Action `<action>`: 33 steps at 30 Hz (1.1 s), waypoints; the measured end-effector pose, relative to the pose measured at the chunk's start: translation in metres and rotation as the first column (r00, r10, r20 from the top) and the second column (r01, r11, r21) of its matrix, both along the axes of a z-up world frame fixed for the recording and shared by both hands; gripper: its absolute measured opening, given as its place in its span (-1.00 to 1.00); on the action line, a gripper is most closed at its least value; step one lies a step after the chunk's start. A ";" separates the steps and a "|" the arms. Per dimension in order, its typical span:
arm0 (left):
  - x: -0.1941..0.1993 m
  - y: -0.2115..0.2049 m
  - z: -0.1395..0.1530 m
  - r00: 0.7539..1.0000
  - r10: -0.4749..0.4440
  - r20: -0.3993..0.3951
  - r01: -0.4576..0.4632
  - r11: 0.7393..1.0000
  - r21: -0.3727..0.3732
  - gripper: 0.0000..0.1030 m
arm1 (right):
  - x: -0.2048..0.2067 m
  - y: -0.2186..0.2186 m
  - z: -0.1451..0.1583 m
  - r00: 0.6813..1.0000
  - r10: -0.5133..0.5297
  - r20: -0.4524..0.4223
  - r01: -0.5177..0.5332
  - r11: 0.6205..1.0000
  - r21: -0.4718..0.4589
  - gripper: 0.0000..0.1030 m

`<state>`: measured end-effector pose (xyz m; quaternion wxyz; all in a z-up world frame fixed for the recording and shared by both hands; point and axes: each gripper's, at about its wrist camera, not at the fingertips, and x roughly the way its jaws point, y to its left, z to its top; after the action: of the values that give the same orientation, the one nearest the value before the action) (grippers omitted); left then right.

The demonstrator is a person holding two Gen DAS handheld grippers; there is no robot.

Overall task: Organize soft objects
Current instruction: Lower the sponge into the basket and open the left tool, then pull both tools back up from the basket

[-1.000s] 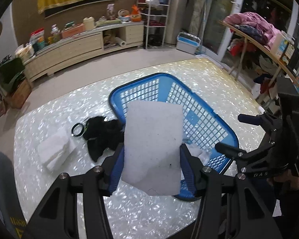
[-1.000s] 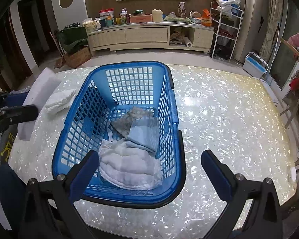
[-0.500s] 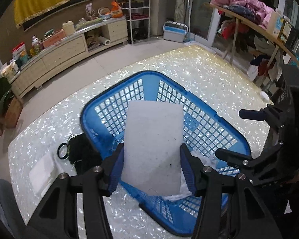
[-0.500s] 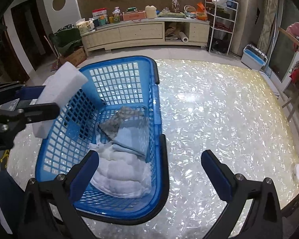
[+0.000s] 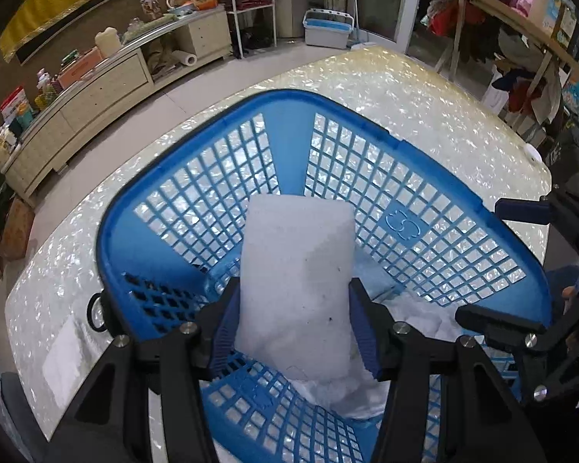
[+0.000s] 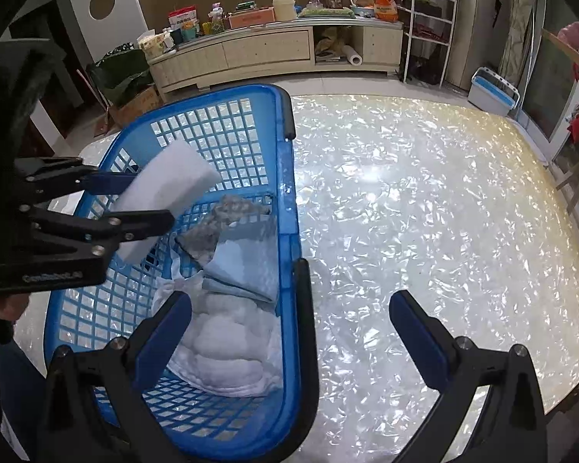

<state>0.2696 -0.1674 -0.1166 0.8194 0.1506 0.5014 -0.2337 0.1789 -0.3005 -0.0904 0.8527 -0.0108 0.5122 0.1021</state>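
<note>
A white foam block is clamped between the blue pads of my left gripper, which holds it inside the blue plastic basket. In the right wrist view the same foam block hangs over the basket's left side, held by the left gripper. On the basket floor lie a white padded cloth, a light blue folded cloth and a grey patterned cloth. My right gripper stands open over the basket's right rim, holding nothing.
The basket stands on a shiny pearl-patterned table. A white folded cloth and a black ring lie on the table to the basket's left. A person's hand holds the left gripper. Cabinets and shelves line the far wall.
The left gripper has carried the foam block from beside the basket to over and down into it. The basket sits further left in the right wrist view; the right gripper stays open.
</note>
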 end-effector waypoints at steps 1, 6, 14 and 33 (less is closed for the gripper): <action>0.002 -0.001 -0.002 1.000 -0.002 -0.002 0.002 1.000 0.006 0.00 | 0.000 0.001 -0.001 1.000 0.003 -0.003 -0.003 1.000 -0.001 0.99; 0.003 -0.007 -0.003 1.000 -0.023 0.007 0.023 0.999 0.031 0.00 | 0.002 0.001 -0.004 1.000 0.003 -0.017 -0.003 1.000 0.003 0.99; 0.007 -0.015 -0.006 0.999 -0.039 0.024 0.037 0.996 0.079 0.61 | 0.003 0.000 -0.005 1.000 0.004 -0.031 -0.003 1.000 0.026 0.99; -0.059 0.040 0.060 0.979 0.106 0.177 -0.110 0.994 0.015 0.75 | -0.022 0.016 0.032 0.999 0.024 0.031 -0.026 0.998 0.058 0.99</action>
<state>0.2107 -0.1272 -0.0571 0.8699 0.1532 0.4375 -0.1683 0.1566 -0.2843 -0.0584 0.8588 0.0062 0.4960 0.1277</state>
